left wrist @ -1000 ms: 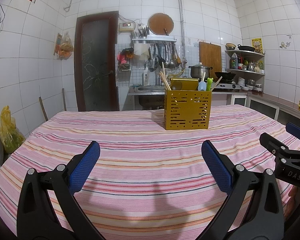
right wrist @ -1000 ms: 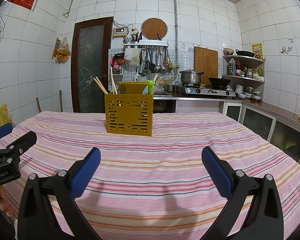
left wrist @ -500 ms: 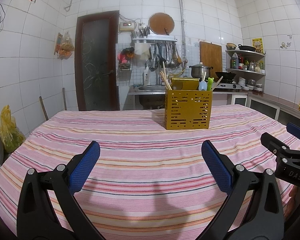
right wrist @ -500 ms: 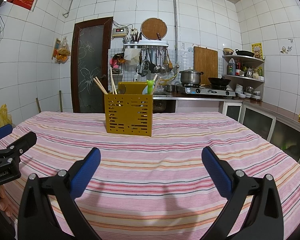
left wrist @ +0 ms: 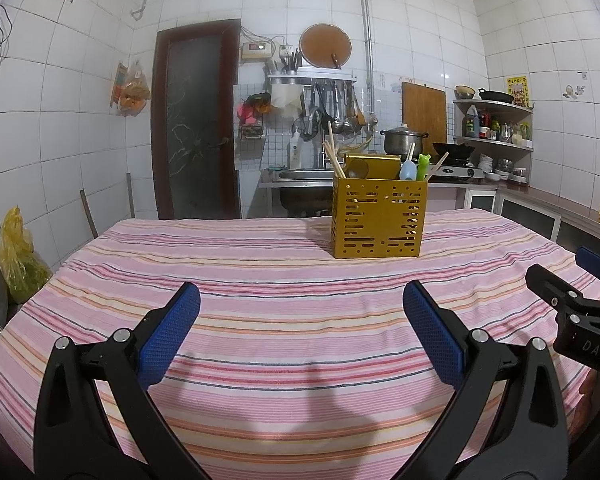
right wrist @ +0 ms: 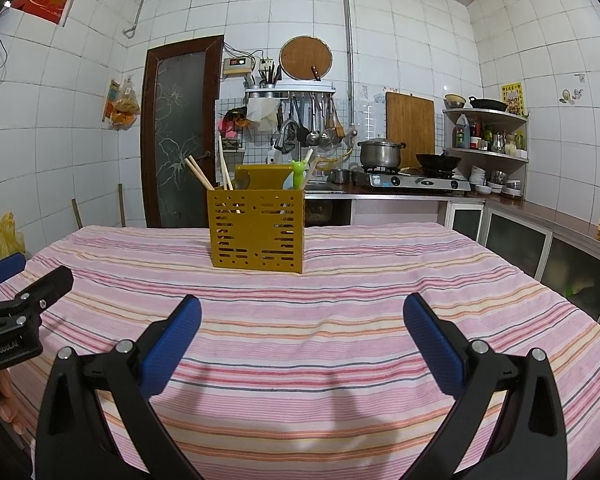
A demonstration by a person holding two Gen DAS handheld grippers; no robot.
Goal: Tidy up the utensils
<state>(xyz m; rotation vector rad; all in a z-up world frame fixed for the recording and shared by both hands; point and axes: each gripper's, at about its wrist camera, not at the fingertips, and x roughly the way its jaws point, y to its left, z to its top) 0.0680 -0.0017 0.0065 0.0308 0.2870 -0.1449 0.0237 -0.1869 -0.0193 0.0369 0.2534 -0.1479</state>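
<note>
Basically both grippers hover low over the near end of a table covered in a pink striped cloth [left wrist: 260, 264], nothing held. Left gripper [left wrist: 301, 330] has its jaws spread wide, blue pads [left wrist: 168, 334] well apart, only cloth between them. Right gripper [right wrist: 302, 334] same: jaws wide, blue pads [right wrist: 434, 344] apart, empty gap over the cloth. Each gripper shows at the edge of the other's view, the right one at the far right of the left wrist view, the left one at the far left of the right wrist view.

Task thing: yellow perforated utensil holder [left wrist: 379, 222] stands upright on the cloth toward the far end of the table, well apart from both grippers. From the left wrist view it sits right of centre; from the right wrist view [right wrist: 256, 232] left of centre. Wooden chopsticks [left wrist: 334, 160] lean out of its left side. On its right side a light blue utensil [left wrist: 407, 170], a green utensil with a frog-like top [left wrist: 423, 164] and another wooden stick [left wrist: 438, 164] poke up. Which compartments these sit in cannot be told.

Behind the table: dark door [left wrist: 198, 120], sink [left wrist: 304, 176], rack of hanging ladles [right wrist: 308, 120], metal pot [right wrist: 380, 152] on a gas stove [right wrist: 412, 182], black wok [right wrist: 438, 160], corner shelves [right wrist: 486, 136].
</note>
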